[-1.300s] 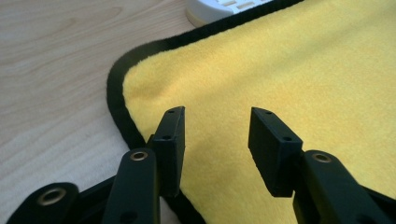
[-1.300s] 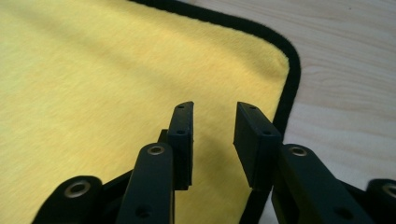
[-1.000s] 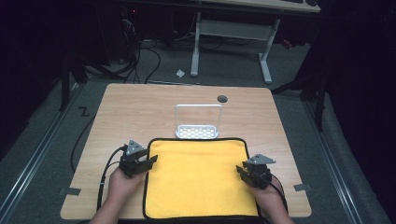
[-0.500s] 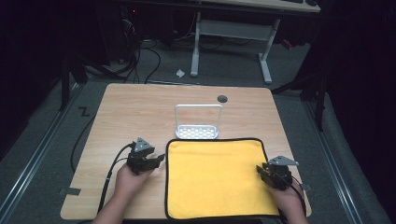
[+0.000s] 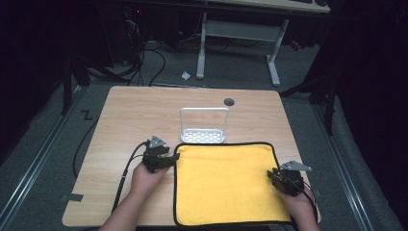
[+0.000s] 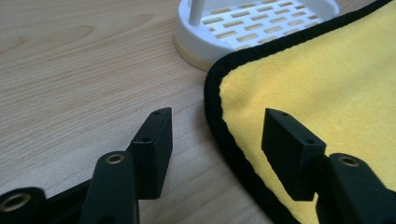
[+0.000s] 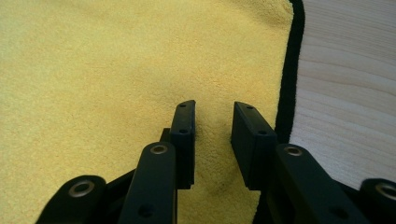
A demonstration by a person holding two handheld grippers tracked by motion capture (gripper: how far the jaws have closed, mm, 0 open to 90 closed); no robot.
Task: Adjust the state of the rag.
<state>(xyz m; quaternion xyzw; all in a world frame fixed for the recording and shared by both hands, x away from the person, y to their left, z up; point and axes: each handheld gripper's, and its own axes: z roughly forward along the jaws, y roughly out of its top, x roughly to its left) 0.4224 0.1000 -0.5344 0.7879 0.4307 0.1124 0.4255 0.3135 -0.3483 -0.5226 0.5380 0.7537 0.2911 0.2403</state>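
A yellow cloth (image 5: 226,183) with a black hem lies flat on the near right part of the wooden table (image 5: 134,115). My left gripper (image 5: 172,159) is at the cloth's far left corner. Its jaws have just been opening and stand wide, straddling the hem (image 6: 219,121) without pressing it. My right gripper (image 5: 273,176) is low over the cloth just inside its right edge. In the right gripper view (image 7: 212,112) a narrow gap is left between the jaws, which have closed a little, and yellow cloth (image 7: 93,70) shows between the pads, ungripped.
A white slotted stand (image 5: 203,136) with a tall wire handle sits just beyond the cloth's far edge and close to the left gripper (image 6: 217,123). A dark round cap (image 5: 229,101) is set in the table farther back. Bare wood stretches left and behind.
The cloth has slid to the right together with the right gripper. The left gripper followed rightward and now sits at the cloth's left corner instead of on its edge.
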